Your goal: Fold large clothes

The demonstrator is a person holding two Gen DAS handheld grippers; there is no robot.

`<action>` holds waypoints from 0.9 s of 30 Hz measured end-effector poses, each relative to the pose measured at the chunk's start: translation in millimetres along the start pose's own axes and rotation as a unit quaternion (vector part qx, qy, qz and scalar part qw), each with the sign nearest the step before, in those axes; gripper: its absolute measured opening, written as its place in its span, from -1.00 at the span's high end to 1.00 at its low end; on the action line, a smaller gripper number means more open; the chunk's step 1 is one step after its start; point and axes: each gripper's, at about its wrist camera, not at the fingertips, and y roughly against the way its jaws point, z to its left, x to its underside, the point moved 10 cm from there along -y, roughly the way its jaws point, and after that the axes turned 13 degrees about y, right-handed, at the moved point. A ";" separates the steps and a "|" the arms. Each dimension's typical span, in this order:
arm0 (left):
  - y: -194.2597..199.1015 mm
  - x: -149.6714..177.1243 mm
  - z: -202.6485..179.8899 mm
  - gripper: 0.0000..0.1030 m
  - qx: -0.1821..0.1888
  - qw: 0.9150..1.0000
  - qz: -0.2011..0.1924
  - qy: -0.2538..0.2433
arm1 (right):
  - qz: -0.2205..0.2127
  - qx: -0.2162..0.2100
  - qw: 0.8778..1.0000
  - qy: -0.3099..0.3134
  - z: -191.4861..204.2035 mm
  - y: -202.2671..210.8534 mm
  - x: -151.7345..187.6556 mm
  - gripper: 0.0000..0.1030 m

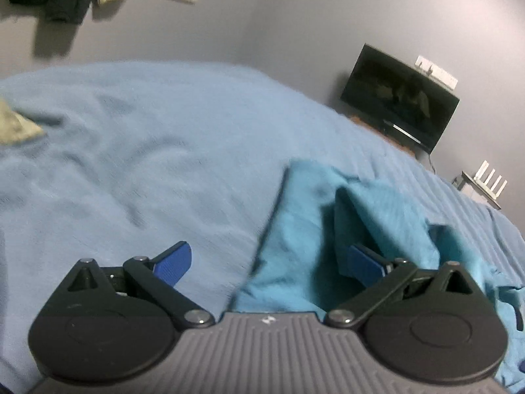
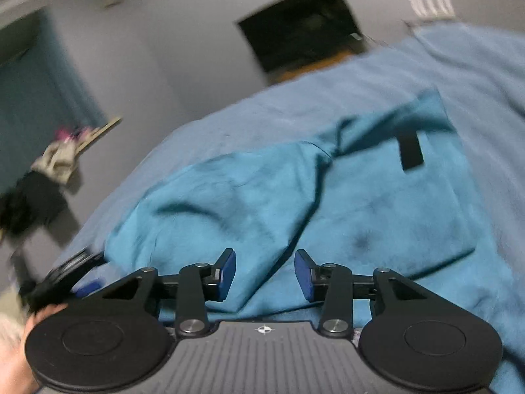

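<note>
A wide stretch of light blue bedspread is lying bare across the left and centre of the left wrist frame. A pale cloth is sitting at its left edge. The rumpled teal garment is rising in folds at lower right, blocking that side.

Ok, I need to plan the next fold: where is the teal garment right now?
The teal garment lies crumpled on the blue bedspread, directly ahead of the right hand-held gripper.

Teal garment — black tag — pale-blue bedspread
</note>
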 end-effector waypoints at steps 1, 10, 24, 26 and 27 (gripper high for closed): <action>10.2 -3.6 2.9 -0.99 -0.002 1.000 0.000 -0.013 | -0.001 -0.006 1.000 -0.026 2.5 -5.9 -7.2 0.05; 24.4 28.4 1.5 -0.99 0.016 0.995 0.062 -0.073 | 0.071 0.037 0.995 -0.060 25.1 -79.2 7.3 -0.52; -13.9 57.6 1.5 -0.99 0.004 0.987 0.121 -0.104 | -0.030 0.196 0.979 0.044 -5.5 -10.0 -60.3 0.96; -16.9 58.3 -0.8 -0.99 0.002 0.987 0.119 -0.110 | 0.014 0.220 0.974 0.058 -21.4 -18.2 -47.6 0.95; -18.1 58.2 -2.1 -0.99 0.001 0.987 0.117 -0.114 | 0.035 0.225 0.971 0.066 -25.1 -25.3 -39.2 0.89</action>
